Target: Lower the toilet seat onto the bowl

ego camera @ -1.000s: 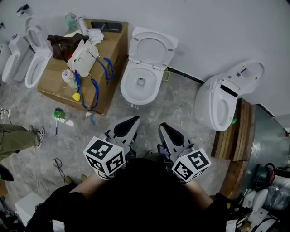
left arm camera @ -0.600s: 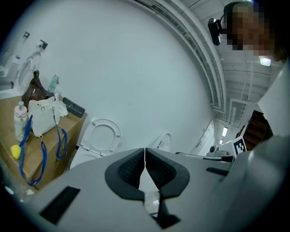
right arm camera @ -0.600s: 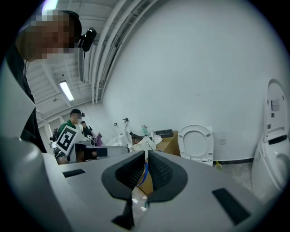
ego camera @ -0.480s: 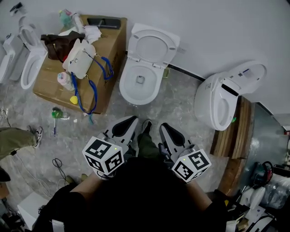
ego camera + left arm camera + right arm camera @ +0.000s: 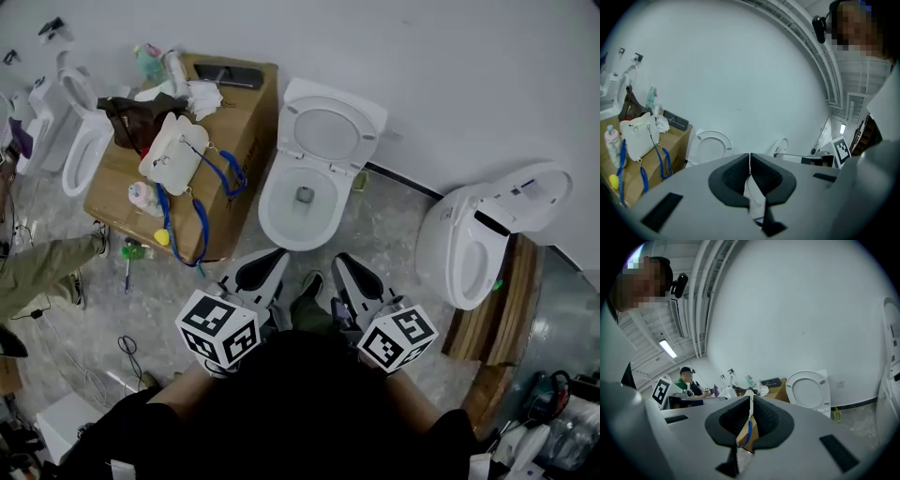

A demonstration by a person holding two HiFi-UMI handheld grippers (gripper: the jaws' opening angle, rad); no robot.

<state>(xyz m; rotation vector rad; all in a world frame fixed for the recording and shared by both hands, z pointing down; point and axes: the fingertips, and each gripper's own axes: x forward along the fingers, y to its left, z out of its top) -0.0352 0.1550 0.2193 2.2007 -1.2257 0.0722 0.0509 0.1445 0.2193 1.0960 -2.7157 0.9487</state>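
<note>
Against the wall, directly behind its bowl (image 5: 302, 214), the toilet seat (image 5: 327, 132) stands raised. In front of the bowl and not touching it, the left gripper (image 5: 272, 259) and the right gripper (image 5: 345, 266) each have their jaws pressed together, with nothing between them. Just left of the bowl sits a cardboard box (image 5: 246, 127) with a white bag (image 5: 172, 155) on top.

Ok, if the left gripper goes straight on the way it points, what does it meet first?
Probably the toilet bowl straight ahead of the left gripper; the raised seat sits left of that line. Height is unclear, so it could pass above.
</note>
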